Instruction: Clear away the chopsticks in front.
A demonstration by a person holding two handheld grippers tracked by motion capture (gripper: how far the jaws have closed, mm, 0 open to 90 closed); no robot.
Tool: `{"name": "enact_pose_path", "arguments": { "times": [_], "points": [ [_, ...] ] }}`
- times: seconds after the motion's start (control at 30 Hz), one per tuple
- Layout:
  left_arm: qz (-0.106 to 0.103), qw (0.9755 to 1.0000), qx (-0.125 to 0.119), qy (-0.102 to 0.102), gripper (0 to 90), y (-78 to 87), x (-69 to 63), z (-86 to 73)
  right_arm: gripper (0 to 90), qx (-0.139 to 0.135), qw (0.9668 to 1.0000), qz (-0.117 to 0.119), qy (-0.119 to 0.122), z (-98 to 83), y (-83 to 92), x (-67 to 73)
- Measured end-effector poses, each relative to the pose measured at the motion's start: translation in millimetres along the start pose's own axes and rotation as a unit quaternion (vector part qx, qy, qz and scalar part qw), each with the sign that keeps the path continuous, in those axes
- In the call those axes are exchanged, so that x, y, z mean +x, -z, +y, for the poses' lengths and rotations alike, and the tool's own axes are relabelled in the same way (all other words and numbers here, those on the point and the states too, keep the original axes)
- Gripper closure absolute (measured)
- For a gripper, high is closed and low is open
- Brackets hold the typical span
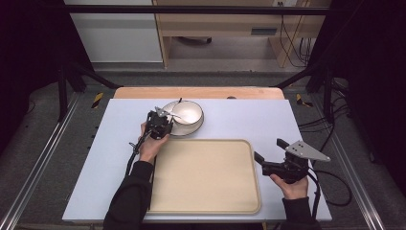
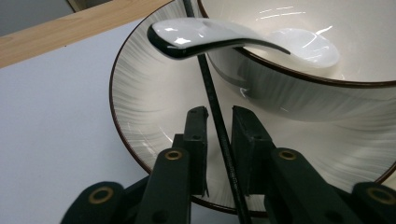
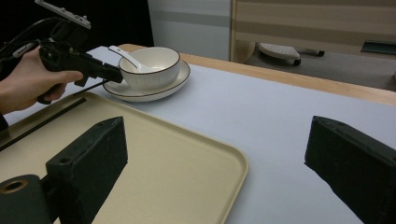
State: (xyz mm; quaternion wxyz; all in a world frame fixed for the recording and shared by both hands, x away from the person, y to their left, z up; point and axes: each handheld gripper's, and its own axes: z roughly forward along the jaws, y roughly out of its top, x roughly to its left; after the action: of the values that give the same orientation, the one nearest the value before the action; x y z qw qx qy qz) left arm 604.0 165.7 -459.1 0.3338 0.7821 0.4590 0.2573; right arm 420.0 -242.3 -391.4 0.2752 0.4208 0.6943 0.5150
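We see a table (image 1: 239,120) bearing a tray (image 1: 206,175) near us, with a plate (image 2: 140,116) beyond its far left corner, a bowl (image 2: 299,74) on it and a spoon (image 2: 205,35) resting in the bowl. A thin black stick (image 2: 217,121) runs lengthwise between the left gripper's (image 2: 218,126) narrowed jaws, pointing away over the plate; whether they pinch it, we cannot tell. The right gripper (image 1: 269,154) hovers wide and empty at the tray's right edge, well apart

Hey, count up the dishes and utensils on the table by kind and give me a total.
Round white bowl with a dark rim: 1
White striped plate under the bowl: 1
White ceramic spoon resting in the bowl: 1
Thin black chopstick: 1
Beige rectangular plastic tray: 1
Total: 5
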Motion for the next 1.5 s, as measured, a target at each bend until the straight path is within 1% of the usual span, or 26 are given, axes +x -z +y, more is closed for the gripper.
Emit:
{"name": "enact_pose_path", "arguments": {
  "times": [0.17, 0.2, 0.27, 0.37, 0.47, 0.6, 0.63, 0.7, 0.93, 0.97, 1.13, 1.23, 1.27, 1.37, 1.4, 1.5],
  "points": [
    [0.012, 0.9999, -0.002, 0.007, 82.3, -0.3, -1.5, 0.1, 5.9, 0.000, 1.0000, 0.000, 0.000, 0.0, 0.0, 0.1],
    [0.014, 0.9999, -0.002, 0.008, 82.3, -0.1, -1.3, 0.2, 5.9, 0.000, 1.0000, 0.000, 0.000, 0.0, 0.0, 0.1],
    [0.014, 0.9998, -0.002, 0.015, 84.3, 0.3, -0.3, 0.2, 5.8, 0.000, 1.0000, -0.001, 0.002, -0.2, -0.4, 0.0],
    [0.019, 0.9996, -0.001, 0.021, 84.5, 0.6, 0.8, 0.0, 5.9, 0.000, 1.0000, 0.000, 0.002, -0.2, -0.5, 0.0],
    [0.018, 0.9994, 0.001, 0.028, 84.7, 1.4, 2.7, -0.4, 5.9, 0.001, 1.0000, 0.000, 0.002, -0.3, -0.7, 0.1],
    [0.022, 0.9989, -0.005, 0.041, 85.1, 5.4, 6.0, -2.1, 5.9, 0.002, 1.0000, 0.000, 0.001, -0.3, -0.7, 0.2],
    [0.020, 0.9988, -0.007, 0.044, 85.1, 6.9, 7.4, -2.7, 5.9, 0.001, 1.0000, 0.000, 0.002, -0.4, -0.7, 0.1],
    [0.023, 0.9987, -0.010, 0.045, 85.1, 10.2, 9.0, -3.5, 5.9, 0.001, 1.0000, 0.000, 0.002, -0.4, -0.7, 0.1],
    [0.040, 0.9966, -0.024, 0.068, 85.1, 29.2, 16.4, -8.0, 5.8, 0.001, 1.0000, -0.002, 0.000, -0.5, -0.7, 0.3],
    [0.042, 0.9964, -0.025, 0.069, 85.1, 31.2, 16.9, -8.9, 5.8, 0.000, 1.0000, -0.004, -0.001, -0.5, -0.6, 0.2],
    [0.057, 0.9943, -0.033, 0.084, 85.1, 46.6, 18.7, -14.3, 5.7, -0.002, 1.0000, -0.002, -0.002, 0.4, 1.4, 0.0],
    [0.066, 0.9927, -0.042, 0.092, 85.2, 57.9, 17.8, -18.1, 5.7, -0.004, 1.0000, -0.004, -0.003, 0.8, 2.4, -0.4],
    [0.067, 0.9923, -0.044, 0.094, 85.1, 60.4, 17.6, -19.2, 5.7, -0.005, 1.0000, -0.003, -0.001, 1.0, 2.9, -0.8],
    [0.068, 0.9905, -0.052, 0.108, 85.2, 70.8, 15.8, -24.7, 5.7, -0.004, 1.0000, -0.004, -0.005, 1.2, 4.0, -0.5],
    [0.069, 0.9904, -0.053, 0.108, 85.2, 73.7, 15.3, -26.5, 5.7, -0.004, 1.0000, -0.004, -0.005, 1.2, 4.3, -0.5],
    [0.076, 0.9884, -0.062, 0.116, 85.2, 85.7, 11.7, -33.7, 5.8, -0.006, 1.0000, -0.004, -0.005, 1.3, 4.3, -0.4]
  ]
}}
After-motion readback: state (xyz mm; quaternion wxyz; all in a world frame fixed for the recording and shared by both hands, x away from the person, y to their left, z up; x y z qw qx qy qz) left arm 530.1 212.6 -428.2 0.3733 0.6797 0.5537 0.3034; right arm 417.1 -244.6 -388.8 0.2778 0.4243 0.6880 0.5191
